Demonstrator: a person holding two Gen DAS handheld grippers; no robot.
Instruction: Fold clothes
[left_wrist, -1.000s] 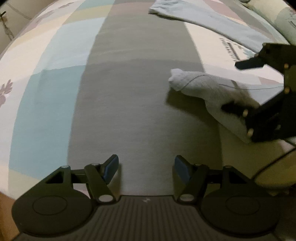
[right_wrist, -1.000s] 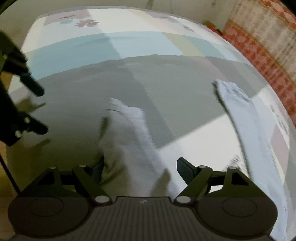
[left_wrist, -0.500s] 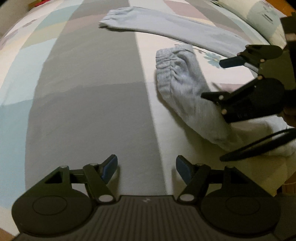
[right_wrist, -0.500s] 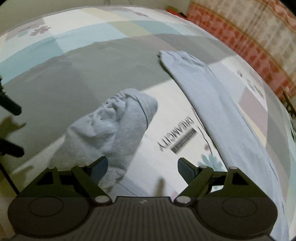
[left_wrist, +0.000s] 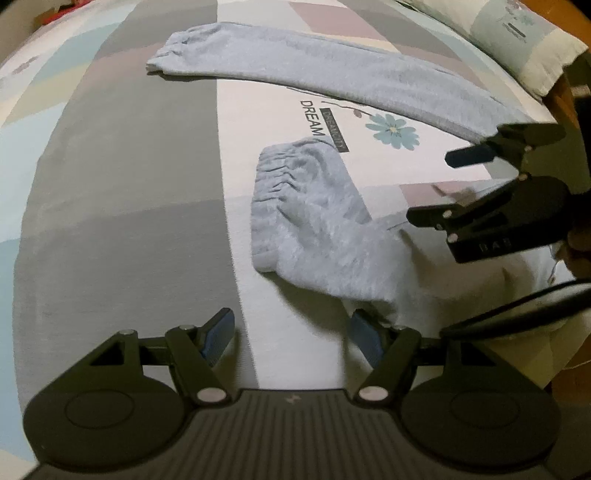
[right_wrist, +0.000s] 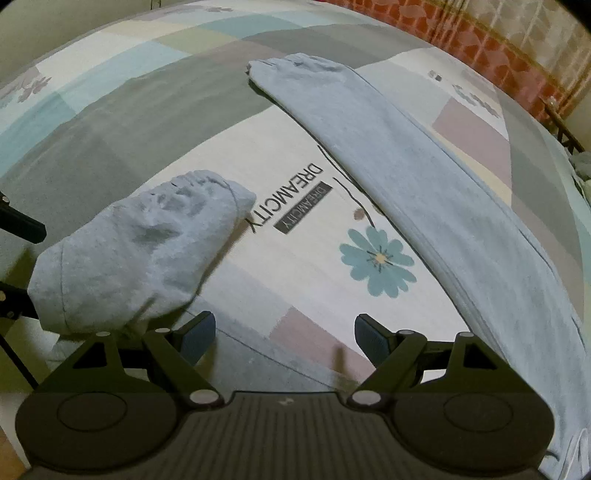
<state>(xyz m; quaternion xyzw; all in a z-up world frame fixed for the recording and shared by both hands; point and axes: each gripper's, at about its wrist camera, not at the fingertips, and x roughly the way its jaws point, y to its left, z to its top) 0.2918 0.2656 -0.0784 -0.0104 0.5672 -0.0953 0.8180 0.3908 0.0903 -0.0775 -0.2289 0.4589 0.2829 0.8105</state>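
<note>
Both grippers are hanging over the patchwork bedsheet (left_wrist: 122, 177), a smooth cotton spread of grey, teal and cream blocks. The left gripper (left_wrist: 291, 334) is standing wide, blue pads apart over bare sheet, its right pad just beside the rumpled hem. The pale blue fleece trousers (left_wrist: 314, 229) are lying mid-frame in the left view: one fuzzy leg bunched, its elastic cuff puckering, the other leg stretching flat and long across the upper frame. The right gripper (right_wrist: 284, 338) is gaping wide too, gripping nothing, over the printed blue flower (right_wrist: 378, 260).
</note>
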